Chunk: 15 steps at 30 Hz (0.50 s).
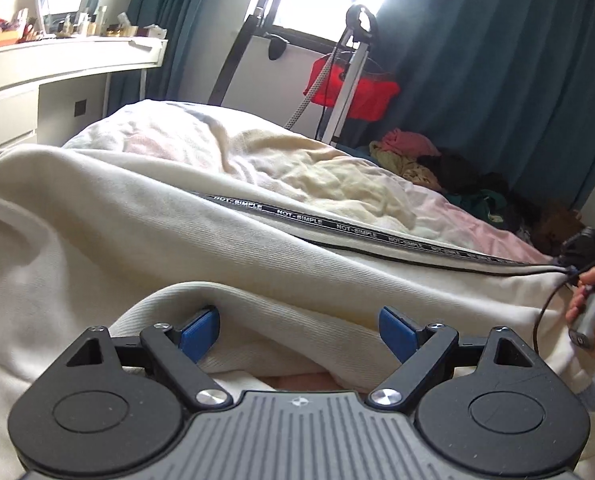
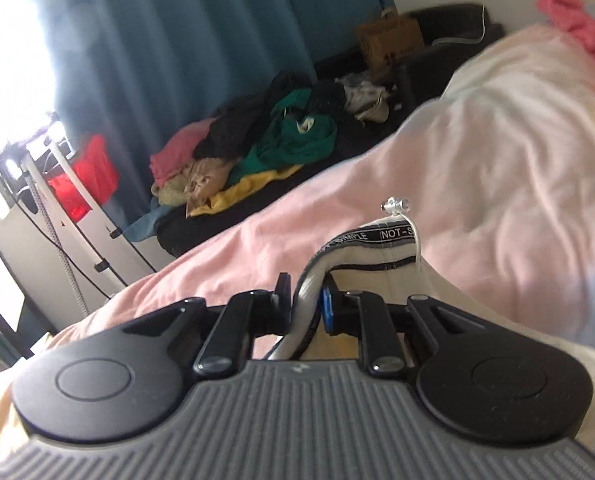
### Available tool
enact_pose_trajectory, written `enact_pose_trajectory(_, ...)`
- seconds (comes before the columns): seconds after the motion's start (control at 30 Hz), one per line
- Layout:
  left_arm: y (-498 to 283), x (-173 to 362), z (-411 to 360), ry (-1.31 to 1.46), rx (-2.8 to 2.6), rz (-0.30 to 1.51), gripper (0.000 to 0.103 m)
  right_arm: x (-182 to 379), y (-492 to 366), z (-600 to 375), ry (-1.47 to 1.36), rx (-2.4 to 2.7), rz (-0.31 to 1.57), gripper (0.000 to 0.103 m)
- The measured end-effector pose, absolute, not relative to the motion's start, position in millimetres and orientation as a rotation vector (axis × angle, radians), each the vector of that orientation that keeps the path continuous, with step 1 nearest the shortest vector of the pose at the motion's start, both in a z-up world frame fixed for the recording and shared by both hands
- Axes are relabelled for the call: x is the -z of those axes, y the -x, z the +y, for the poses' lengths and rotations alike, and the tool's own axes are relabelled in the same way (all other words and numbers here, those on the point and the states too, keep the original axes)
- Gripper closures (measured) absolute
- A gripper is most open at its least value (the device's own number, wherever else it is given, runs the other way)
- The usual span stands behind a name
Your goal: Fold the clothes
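Note:
A cream garment [image 1: 145, 232] with a black "NOT-SIMPLE" band [image 1: 337, 226] lies spread across the bed. My left gripper [image 1: 299, 330] is open, its blue pads on either side of a ribbed cream fold of the garment. My right gripper [image 2: 306, 300] is shut on the garment's banded edge [image 2: 377, 240], held above the pink sheet, with a white drawstring [image 2: 413, 236] hanging from it. The right gripper with the hand holding it shows at the right edge of the left wrist view [image 1: 589, 312].
The bed has a pink sheet [image 2: 477, 168] and a crumpled cream blanket [image 1: 337, 176]. A pile of coloured clothes [image 2: 257, 148] lies beyond the bed by teal curtains. A garment steamer with a red cloth [image 1: 353, 88] stands by the window. A white dresser [image 1: 57, 76] is at the left.

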<state>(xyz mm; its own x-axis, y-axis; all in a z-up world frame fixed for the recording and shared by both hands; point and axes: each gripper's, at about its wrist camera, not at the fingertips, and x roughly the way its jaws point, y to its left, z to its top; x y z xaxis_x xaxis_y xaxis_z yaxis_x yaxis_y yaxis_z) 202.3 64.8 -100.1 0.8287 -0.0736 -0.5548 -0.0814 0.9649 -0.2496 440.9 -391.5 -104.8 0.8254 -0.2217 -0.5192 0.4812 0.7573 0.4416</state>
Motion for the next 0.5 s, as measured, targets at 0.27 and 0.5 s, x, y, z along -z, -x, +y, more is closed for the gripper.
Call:
enact_pose_trajectory(0.27,-203,104,55,0.235,0.060,0.639,0.014,89,-386,-409,-0.617,0.240,0.432,0.025)
enact_pose_trajectory(0.5,-191,101,74,0.453,0.100,0.689,0.013,89,-277,-433,-0.867,0.244,0.445,0.018)
